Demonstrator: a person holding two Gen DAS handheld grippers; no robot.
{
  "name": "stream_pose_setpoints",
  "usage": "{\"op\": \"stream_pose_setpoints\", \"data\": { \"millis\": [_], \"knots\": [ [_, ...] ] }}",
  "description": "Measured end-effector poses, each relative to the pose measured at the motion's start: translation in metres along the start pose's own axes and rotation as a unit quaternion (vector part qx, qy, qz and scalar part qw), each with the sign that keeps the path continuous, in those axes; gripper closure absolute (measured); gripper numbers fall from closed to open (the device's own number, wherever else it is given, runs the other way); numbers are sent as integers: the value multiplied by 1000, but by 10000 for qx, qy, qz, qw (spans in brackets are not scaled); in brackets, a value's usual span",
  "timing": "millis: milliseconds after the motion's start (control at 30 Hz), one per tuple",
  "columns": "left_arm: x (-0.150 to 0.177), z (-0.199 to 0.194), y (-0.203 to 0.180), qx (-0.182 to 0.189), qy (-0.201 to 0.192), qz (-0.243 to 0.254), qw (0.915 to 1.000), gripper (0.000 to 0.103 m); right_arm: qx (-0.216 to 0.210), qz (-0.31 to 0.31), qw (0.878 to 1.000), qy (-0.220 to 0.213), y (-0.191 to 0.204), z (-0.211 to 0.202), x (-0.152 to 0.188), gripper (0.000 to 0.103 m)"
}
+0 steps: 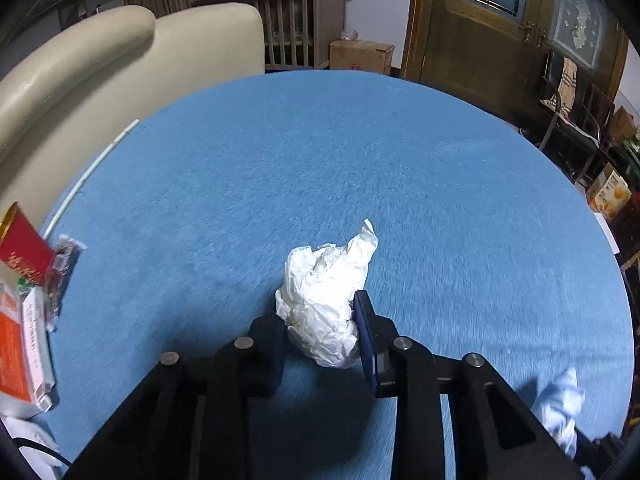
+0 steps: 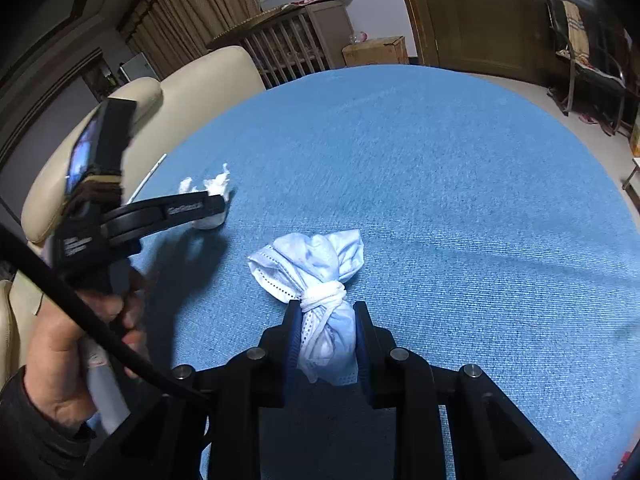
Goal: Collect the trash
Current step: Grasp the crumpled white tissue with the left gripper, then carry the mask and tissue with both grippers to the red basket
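1. Gripping a crumpled white tissue wad (image 1: pixel 326 300), the left gripper (image 1: pixel 320 328) has its jaws clamped on the wad's lower half, one black finger on each side; the rest of the wad sticks up and forward past the fingertips, over the blue tabletop (image 1: pixel 360 160).
2. The right gripper (image 2: pixel 326 332) has its jaws closed on a knotted light-blue face mask (image 2: pixel 316 276). The fingers pinch the narrow part below the white ear-loop knot, while the wider bunched end fans out ahead of them; whether that end rests on the tabletop (image 2: pixel 440 160) I cannot tell.
3. From the right wrist view, the left gripper (image 2: pixel 208 210) shows at the left with the tissue wad (image 2: pixel 210 196) at its tip, held by the person's left hand (image 2: pixel 68 352) low at the left edge. The two grippers are near each other but apart.
4. From the left wrist view, the face mask (image 1: pixel 560 404) shows at the lower right edge, partly cut off.
5. At the left edge of that view lie a red packet (image 1: pixel 24 244), a clear wrapper (image 1: pixel 60 276) and an orange-and-white package (image 1: pixel 20 348), close together at the tabletop's rim.
6. A thin white straw (image 1: pixel 92 176) lies along the tabletop's left edge, beside a cream leather sofa (image 1: pixel 120 60).
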State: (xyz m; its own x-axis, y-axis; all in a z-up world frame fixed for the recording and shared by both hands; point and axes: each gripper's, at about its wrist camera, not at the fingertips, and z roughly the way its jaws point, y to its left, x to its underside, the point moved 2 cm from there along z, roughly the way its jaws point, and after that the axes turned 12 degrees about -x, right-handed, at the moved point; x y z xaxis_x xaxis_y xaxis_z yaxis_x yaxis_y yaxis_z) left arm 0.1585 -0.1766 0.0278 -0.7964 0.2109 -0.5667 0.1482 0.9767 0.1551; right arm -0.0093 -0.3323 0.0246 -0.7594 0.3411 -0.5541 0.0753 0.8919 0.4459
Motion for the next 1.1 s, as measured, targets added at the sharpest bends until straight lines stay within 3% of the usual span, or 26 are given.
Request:
{"op": "stream_pose_setpoints", "data": {
  "millis": [533, 833, 1100],
  "knots": [
    [90, -81, 41, 85, -97, -116, 9998, 71, 343, -204, 9992, -64, 39, -12, 20, 76],
    [139, -116, 40, 219, -123, -102, 9996, 70, 391, -237, 9988, -147, 53, -32, 44, 76],
    [164, -131, 38, 301, -92, -60, 9995, 70, 359, -215, 9989, -219, 56, -48, 61, 76]
  ]
}}
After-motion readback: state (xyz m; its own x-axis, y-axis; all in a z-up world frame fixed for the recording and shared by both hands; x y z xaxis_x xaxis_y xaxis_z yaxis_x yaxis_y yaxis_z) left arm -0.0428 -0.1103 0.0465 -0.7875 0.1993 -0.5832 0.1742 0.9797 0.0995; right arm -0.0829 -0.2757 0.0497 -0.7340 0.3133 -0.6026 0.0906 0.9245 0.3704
